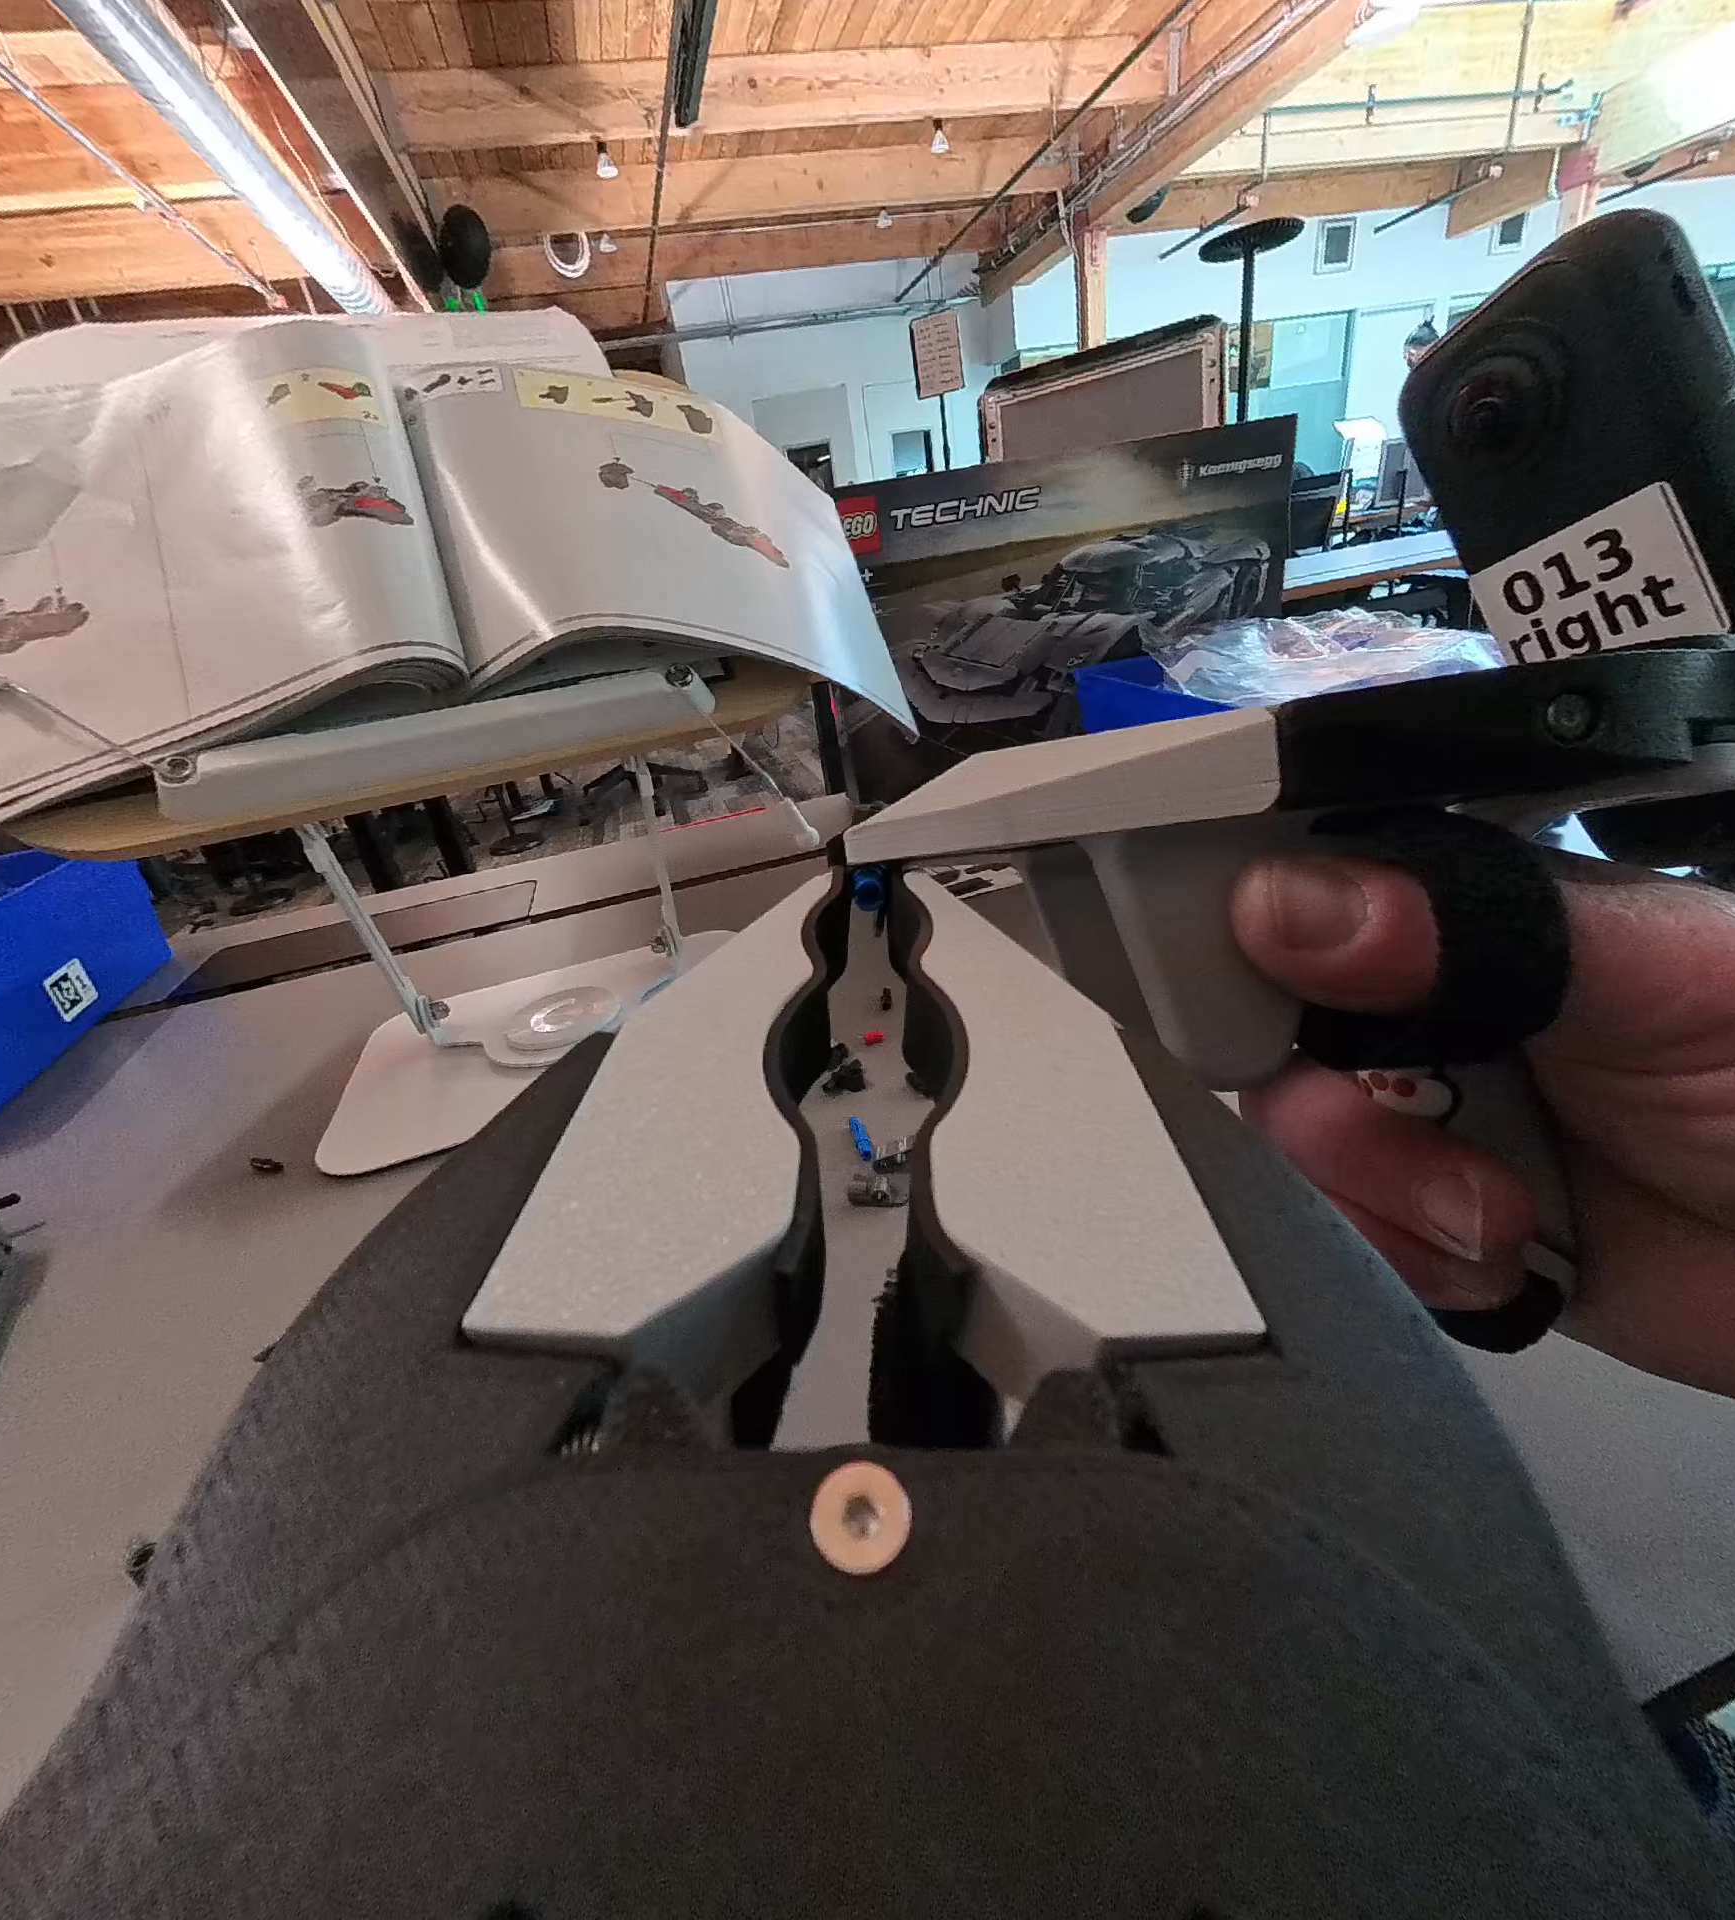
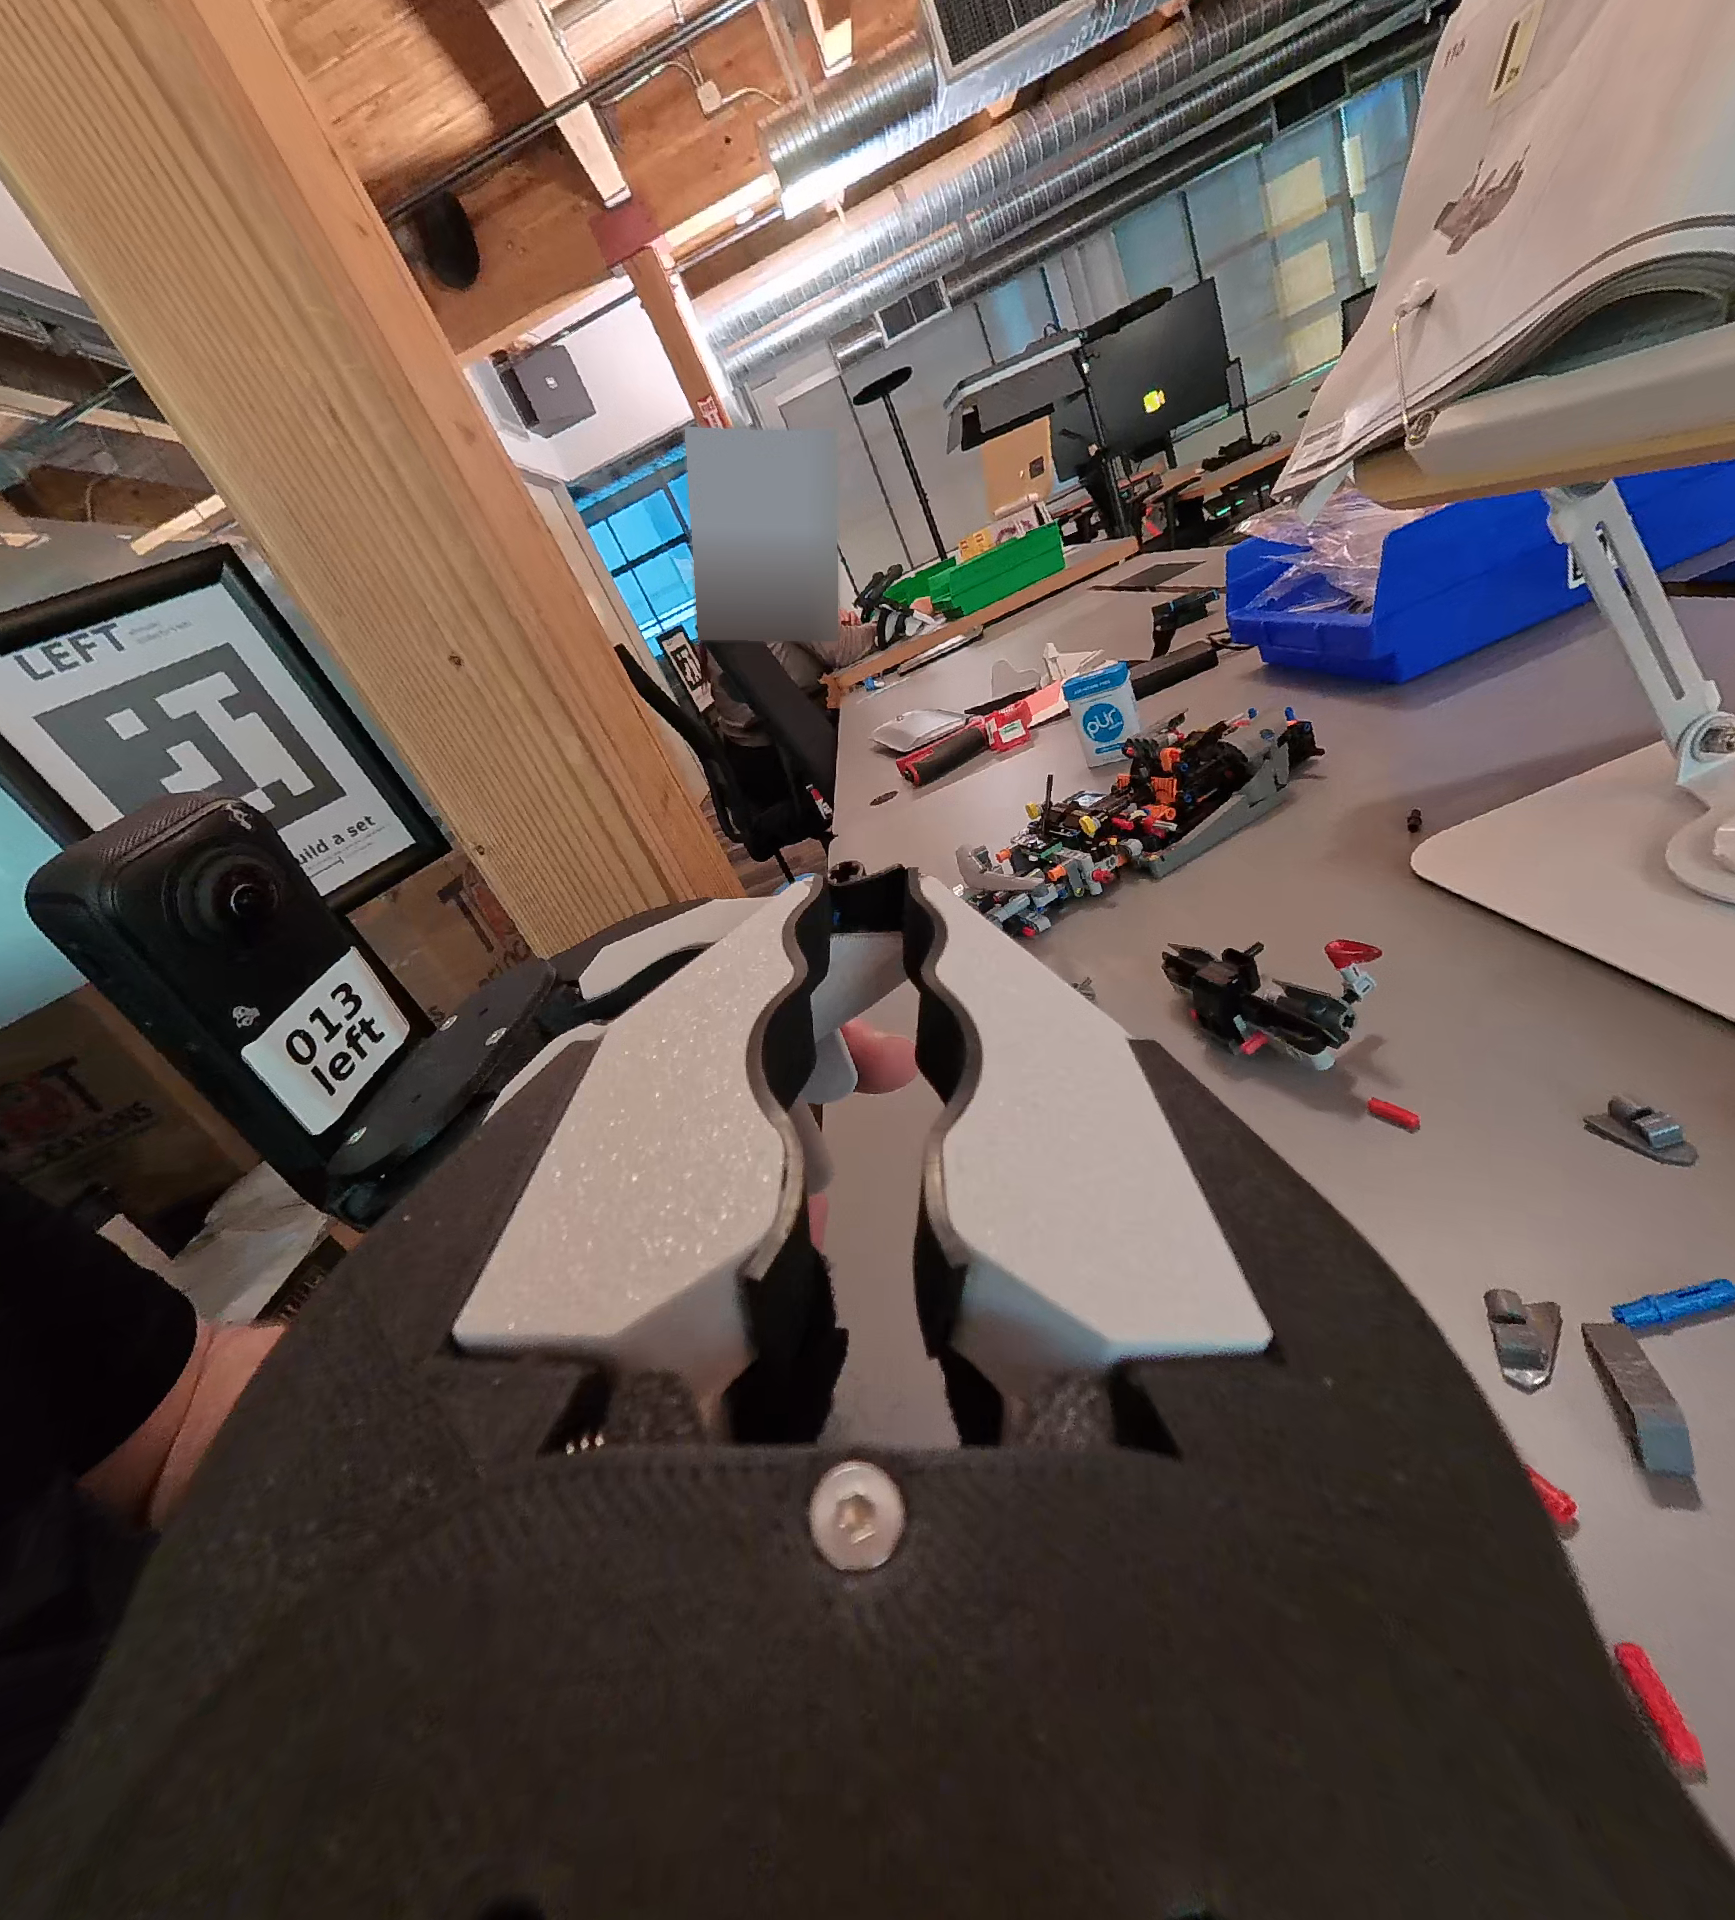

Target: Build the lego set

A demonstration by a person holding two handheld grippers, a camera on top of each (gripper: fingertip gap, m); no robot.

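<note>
My left gripper (image 1: 868, 883) is shut on a small blue pin (image 1: 864, 889), held in the air above the grey table (image 1: 219, 1091). My right gripper (image 1: 850, 837) comes in from the right in a person's hand and its tips meet the left gripper's tips at the pin. In the right wrist view my right gripper (image 2: 868, 891) is shut on a small black piece (image 2: 871, 894), with a bit of blue showing just behind it. The left gripper's grey finger (image 2: 858, 971) shows through the gap. A black and red sub-assembly (image 2: 1258, 1003) lies on the table to the right.
A partly built car chassis (image 2: 1143, 821) lies farther back. A loose blue pin (image 2: 1673, 1304), grey panels (image 2: 1637, 1392) and red pins (image 2: 1658, 1720) lie at the right. An open instruction book (image 1: 406, 540) rests on a white stand (image 1: 427, 1081). The set's box (image 1: 1081, 582) and blue bins (image 1: 11, 966) stand behind. The grippers are tip to tip, or close to it. Left tips and right tips are each some 30 cm from the open instruction book (image 1: 406, 540).
</note>
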